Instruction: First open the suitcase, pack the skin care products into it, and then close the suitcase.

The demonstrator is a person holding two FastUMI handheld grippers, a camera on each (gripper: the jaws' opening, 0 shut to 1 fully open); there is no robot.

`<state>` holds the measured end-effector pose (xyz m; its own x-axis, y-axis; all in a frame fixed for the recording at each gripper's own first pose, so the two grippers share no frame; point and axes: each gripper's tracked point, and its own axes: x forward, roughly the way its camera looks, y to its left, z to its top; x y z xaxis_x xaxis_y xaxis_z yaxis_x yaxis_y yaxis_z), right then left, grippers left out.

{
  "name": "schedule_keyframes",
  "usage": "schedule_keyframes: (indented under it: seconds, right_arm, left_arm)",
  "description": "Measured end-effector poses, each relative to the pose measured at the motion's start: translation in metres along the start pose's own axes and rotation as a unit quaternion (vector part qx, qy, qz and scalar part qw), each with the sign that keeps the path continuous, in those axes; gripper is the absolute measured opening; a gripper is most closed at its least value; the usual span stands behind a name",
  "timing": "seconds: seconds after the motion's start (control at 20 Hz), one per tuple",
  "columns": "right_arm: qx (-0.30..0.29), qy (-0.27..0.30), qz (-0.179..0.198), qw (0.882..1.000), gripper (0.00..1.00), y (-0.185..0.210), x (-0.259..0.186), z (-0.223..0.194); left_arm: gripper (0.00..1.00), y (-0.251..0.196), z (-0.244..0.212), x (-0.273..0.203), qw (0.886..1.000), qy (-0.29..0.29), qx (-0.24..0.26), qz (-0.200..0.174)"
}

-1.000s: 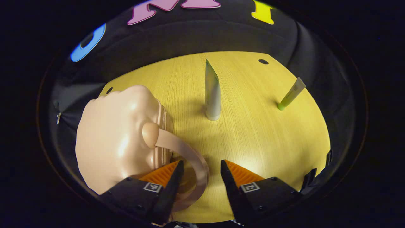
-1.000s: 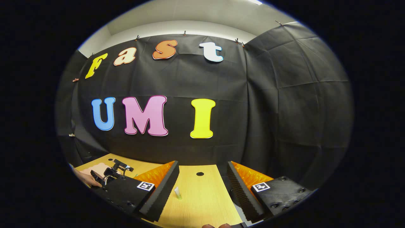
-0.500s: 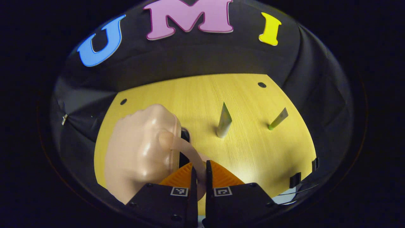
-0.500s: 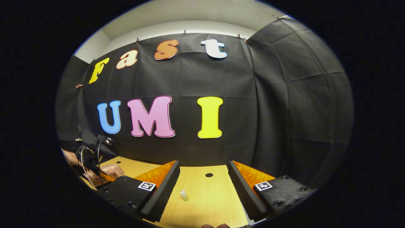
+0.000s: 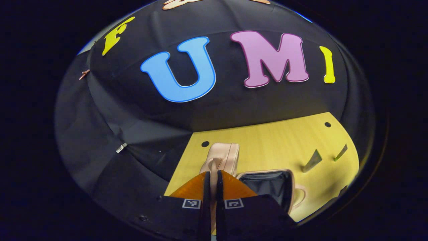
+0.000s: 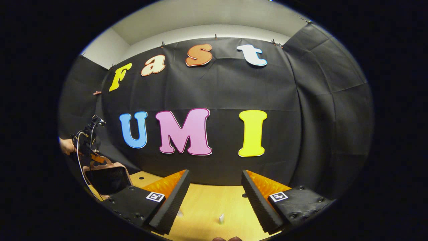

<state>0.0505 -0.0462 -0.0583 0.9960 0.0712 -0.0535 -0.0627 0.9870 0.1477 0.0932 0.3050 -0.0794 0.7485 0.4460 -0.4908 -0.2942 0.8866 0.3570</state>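
The pink suitcase (image 5: 223, 153) stands open on the yellow wooden table (image 5: 267, 144), its dark lining (image 5: 267, 183) showing. My left gripper (image 5: 211, 173) is shut on the suitcase's pink handle strap (image 5: 214, 163) and holds the lid raised. In the right gripper view the raised half of the suitcase (image 6: 107, 179) is at the far left, with the left gripper (image 6: 91, 157) above it. Two skin care tubes (image 5: 312, 161) (image 5: 340, 152) stand upright on the table right of the case. My right gripper (image 6: 214, 201) is open above the table, the tubes (image 6: 221, 218) (image 6: 180, 213) small below it.
Small dark holes (image 5: 205, 144) (image 5: 327, 124) mark the tabletop near its far edge. A hand (image 6: 66, 146) holds the left gripper. Black cloth walls close in behind and to both sides of the table.
My left gripper closed on the handle strap and lifted, swinging the suitcase open so the dark lining shows. The right gripper stayed open and shifted only slightly.
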Motion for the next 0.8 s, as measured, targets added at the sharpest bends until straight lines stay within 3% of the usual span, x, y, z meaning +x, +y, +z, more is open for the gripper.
schedule_keyframes:
  seconds: [0.25, 0.4, 0.65, 0.8]
  right_arm:
    - [-0.009, 0.038, 0.006, 0.999, 0.98, 0.071, 0.026, -0.021]
    - [0.016, 0.061, 0.008, 0.998, 0.98, 0.112, 0.045, -0.031]
    - [0.055, 0.093, -0.027, 0.994, 0.98, 0.147, 0.079, -0.047]
    - [0.059, 0.101, -0.051, 0.992, 0.97, 0.149, 0.087, -0.053]
  left_arm:
    - [0.11, 0.102, -0.052, 0.075, 0.998, 0.051, 0.007, 0.035]
    - [0.11, 0.133, -0.099, 0.129, 0.996, 0.085, 0.002, 0.015]
    - [0.11, 0.154, -0.201, 0.204, 0.978, 0.175, -0.106, -0.033]
    - [0.11, 0.15, -0.237, 0.223, 0.971, 0.195, -0.122, -0.058]
